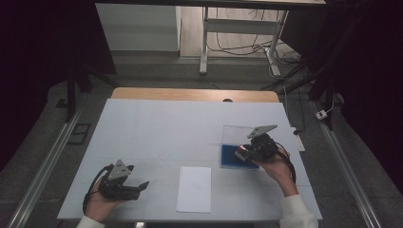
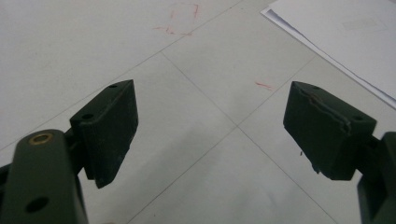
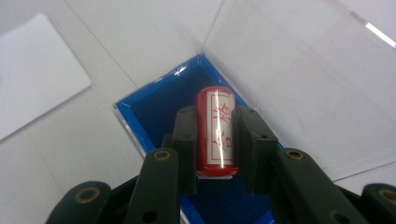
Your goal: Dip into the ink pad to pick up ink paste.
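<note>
Presently, stamp: red cylindrical stamp [image 3: 216, 131] with a white label and red characters, seen held over the blue ink pad box [image 3: 154, 109] at the right of the table [image 1: 142, 128]
Right gripper: right gripper [image 3: 216, 144] is clenched on the stamp, a pad pressed against each side of the barrel
Position in claw: stamp lies lengthwise between the jaws, its far end poking out past the fingertips, its near end tucked back toward the gripper body
Handling: judged light, stiff and glossy, so likely slippery; best taken across the round sides at mid-length, as it is now
Box: clear lid [image 3: 303, 79] is folded open on the far side; blue lining is exposed under the stamp
Left gripper: left gripper [image 2: 210, 130] is released, jaws spread wide, nothing between them, held low over the near left of the table
Paper: white sheet [image 1: 194, 188] lies near the middle, well apart from the box
</note>
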